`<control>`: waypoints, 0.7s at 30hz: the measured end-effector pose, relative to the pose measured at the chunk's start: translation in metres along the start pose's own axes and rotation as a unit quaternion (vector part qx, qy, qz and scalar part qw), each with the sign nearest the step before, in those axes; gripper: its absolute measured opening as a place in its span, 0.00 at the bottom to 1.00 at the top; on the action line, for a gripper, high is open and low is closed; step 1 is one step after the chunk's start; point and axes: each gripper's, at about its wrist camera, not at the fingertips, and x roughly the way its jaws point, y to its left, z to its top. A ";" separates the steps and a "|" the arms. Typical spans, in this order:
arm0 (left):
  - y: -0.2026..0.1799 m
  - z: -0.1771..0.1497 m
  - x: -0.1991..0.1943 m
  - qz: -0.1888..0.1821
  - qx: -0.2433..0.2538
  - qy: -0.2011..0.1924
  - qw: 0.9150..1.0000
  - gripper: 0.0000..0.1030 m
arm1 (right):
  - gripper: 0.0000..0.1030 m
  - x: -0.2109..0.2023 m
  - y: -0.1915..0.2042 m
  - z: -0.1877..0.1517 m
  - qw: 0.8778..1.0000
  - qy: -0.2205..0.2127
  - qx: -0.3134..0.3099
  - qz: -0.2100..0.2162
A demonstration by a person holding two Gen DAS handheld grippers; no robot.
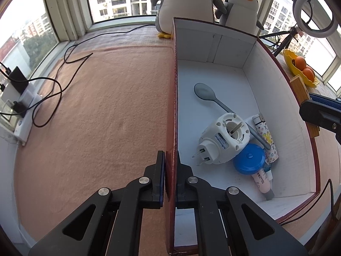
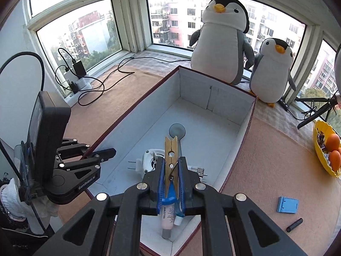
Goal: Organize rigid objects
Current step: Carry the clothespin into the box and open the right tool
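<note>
Wooden clothespin (image 2: 171,160) is pinched between the right gripper's (image 2: 171,166) blue pads, held lengthwise w/ its tip pointing fwd, hanging over the open white-lined box (image 2: 215,128) & not yet touching the floor of it. Below it in the box: spoon (image 1: 207,95), white plug-in device (image 1: 226,138), blue round lid (image 1: 249,159), patterned lighter (image 1: 267,138), pink tube (image 1: 262,180), all bunched toward the near right corner.

Left gripper (image 1: 170,170) is clamped on the box's left wall, one finger outside, one inside, prob. steadying it.

Risks, as I judge them: pin dropped from this height could bounce off the plug device or lid & skip about; spring may snag on a pad as the right jaws part. If the left grip tugs or twists the thin cardboard wall, box may skew on the pink cloth (image 1: 96,106) & shift the pile. Blue case (image 2: 287,205) & black tube (image 2: 294,225) lie outside on the cloth, right of the box, prob. next to go in.
</note>
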 end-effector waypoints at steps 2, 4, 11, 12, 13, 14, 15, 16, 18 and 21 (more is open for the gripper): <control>0.000 0.000 0.000 0.000 0.000 0.000 1.000 0.05 | 0.11 0.002 0.002 0.000 1.000 0.002 -0.001 0.003; 0.000 0.000 0.000 0.000 0.000 0.000 1.000 0.05 | 0.11 0.004 0.005 0.000 1.000 0.005 -0.002 0.004; 0.000 0.000 0.000 0.000 0.000 0.000 1.000 0.05 | 0.11 0.008 0.008 0.000 1.000 0.008 0.000 0.007; 0.000 0.000 0.000 0.000 0.000 0.000 1.000 0.05 | 0.11 0.008 0.009 0.000 1.000 0.009 -0.001 0.007; 0.000 0.000 0.000 0.000 -0.001 0.001 1.000 0.05 | 0.11 0.008 0.008 0.000 1.000 0.009 -0.002 0.007; 0.000 0.000 0.000 0.001 0.000 0.001 1.000 0.05 | 0.11 0.008 0.008 0.000 1.000 0.009 -0.002 0.007; 0.000 0.000 0.000 0.000 -0.001 0.001 1.000 0.05 | 0.11 0.008 0.008 0.000 1.000 0.009 -0.003 0.007; 0.001 0.000 0.000 0.000 -0.001 0.001 1.000 0.05 | 0.11 0.008 0.008 0.000 1.000 0.009 -0.003 0.008; 0.001 0.000 0.000 0.001 -0.001 0.002 1.000 0.05 | 0.11 0.007 0.009 0.000 1.000 0.005 -0.005 0.005; 0.001 0.000 0.001 0.003 -0.001 0.003 1.000 0.05 | 0.20 0.006 0.010 0.000 1.000 0.001 -0.008 0.003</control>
